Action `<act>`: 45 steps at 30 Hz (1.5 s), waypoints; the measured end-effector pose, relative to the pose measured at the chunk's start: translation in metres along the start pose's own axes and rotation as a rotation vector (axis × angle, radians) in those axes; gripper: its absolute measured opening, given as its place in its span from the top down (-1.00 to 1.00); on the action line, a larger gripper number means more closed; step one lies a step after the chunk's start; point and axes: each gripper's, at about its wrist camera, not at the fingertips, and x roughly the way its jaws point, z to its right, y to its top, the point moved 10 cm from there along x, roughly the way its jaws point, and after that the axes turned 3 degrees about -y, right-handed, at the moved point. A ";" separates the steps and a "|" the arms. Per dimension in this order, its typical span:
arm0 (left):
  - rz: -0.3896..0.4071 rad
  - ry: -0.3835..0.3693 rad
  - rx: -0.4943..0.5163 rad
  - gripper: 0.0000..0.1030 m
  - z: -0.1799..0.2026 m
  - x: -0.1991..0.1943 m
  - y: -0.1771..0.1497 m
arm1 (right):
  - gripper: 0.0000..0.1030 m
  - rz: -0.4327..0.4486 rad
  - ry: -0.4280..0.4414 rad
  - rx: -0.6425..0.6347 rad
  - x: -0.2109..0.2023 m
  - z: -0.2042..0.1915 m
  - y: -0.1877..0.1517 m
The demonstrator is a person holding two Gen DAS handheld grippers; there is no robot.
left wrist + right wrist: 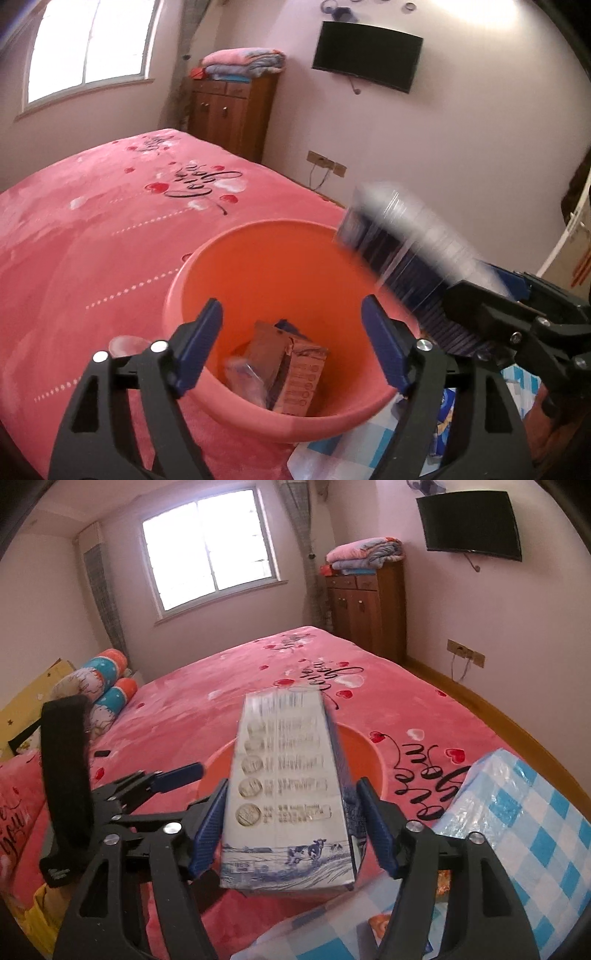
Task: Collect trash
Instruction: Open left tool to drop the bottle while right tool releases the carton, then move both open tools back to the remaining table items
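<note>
Blue pads of the left claw (pixel 291 347) frame the orange basin (pixel 258 240) from close above, spread wide with nothing between them — the claw is released and grips nothing. That basin sits on the pink bed (pixel 92 229), near the edge closest to the cameras, just beside a blue-checked plastic bag (pixel 517 812) lying at the bed's near right corner.

Collection looks partly done: a crushed brown carton (pixel 291 365) and a crumpled clear wrapper (pixel 243 373) already lie at the bottom of the basin. The next piece is on its way — a blue-and-white milk carton (pixel 284 790) sits lengthwise in the right claw (pixel 291 827), its far end reaching out over the basin's rim. From the left wrist view the carton is streaked with motion blur above the right rim.

The right claw's pads look parted slightly wider than the carton, with a sliver of gap on each side, so I cannot tell whether it is clamped or letting go. What remains, by my judgement, is dropping this carton in. A clear cup-like thing (pixel 125 345) rests on the bed left of the basin.
</note>
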 end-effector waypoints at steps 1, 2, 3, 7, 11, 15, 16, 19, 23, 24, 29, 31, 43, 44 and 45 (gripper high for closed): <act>0.000 0.003 -0.005 -0.57 -0.002 0.001 -0.001 | -0.57 0.003 0.009 0.013 0.001 0.002 -0.001; 0.004 0.011 -0.011 -0.64 -0.005 0.000 -0.002 | -0.65 0.007 0.013 0.026 0.000 0.006 -0.003; 0.007 0.013 -0.013 -0.67 -0.006 -0.001 -0.003 | -0.66 0.011 0.012 0.047 -0.001 0.010 -0.005; 0.023 0.024 -0.018 -0.71 -0.010 -0.005 -0.006 | -0.73 0.036 -0.016 0.085 -0.014 0.023 -0.010; 0.040 0.025 -0.035 -0.74 -0.014 -0.007 -0.007 | -0.73 0.064 -0.073 0.114 -0.032 0.040 -0.020; 0.060 0.013 -0.018 -0.74 -0.006 -0.015 -0.009 | -0.73 0.076 -0.104 0.149 -0.047 0.054 -0.033; 0.069 0.015 -0.005 -0.74 -0.003 -0.017 -0.009 | -0.73 0.080 -0.116 0.155 -0.051 0.057 -0.038; 0.090 0.020 0.032 -0.74 0.009 -0.025 -0.009 | -0.73 0.090 -0.146 0.164 -0.060 0.063 -0.047; 0.092 -0.005 0.070 -0.74 0.029 -0.030 -0.011 | -0.73 0.107 -0.180 0.188 -0.074 0.071 -0.060; 0.093 -0.010 0.078 -0.74 0.033 -0.031 -0.011 | -0.73 0.110 -0.185 0.194 -0.077 0.073 -0.062; 0.083 -0.032 0.143 -0.74 0.060 -0.034 -0.019 | -0.73 0.129 -0.218 0.232 -0.092 0.085 -0.079; 0.075 -0.051 0.156 -0.74 0.069 -0.034 -0.023 | -0.73 0.132 -0.229 0.243 -0.097 0.090 -0.085; 0.006 -0.121 0.228 -0.74 0.115 -0.028 -0.053 | -0.73 0.142 -0.297 0.330 -0.122 0.126 -0.127; -0.003 -0.135 0.231 -0.74 0.119 -0.028 -0.056 | -0.77 0.143 -0.299 0.334 -0.123 0.126 -0.129; -0.012 -0.143 0.231 -0.74 0.121 -0.027 -0.058 | -0.79 0.146 -0.302 0.337 -0.126 0.128 -0.131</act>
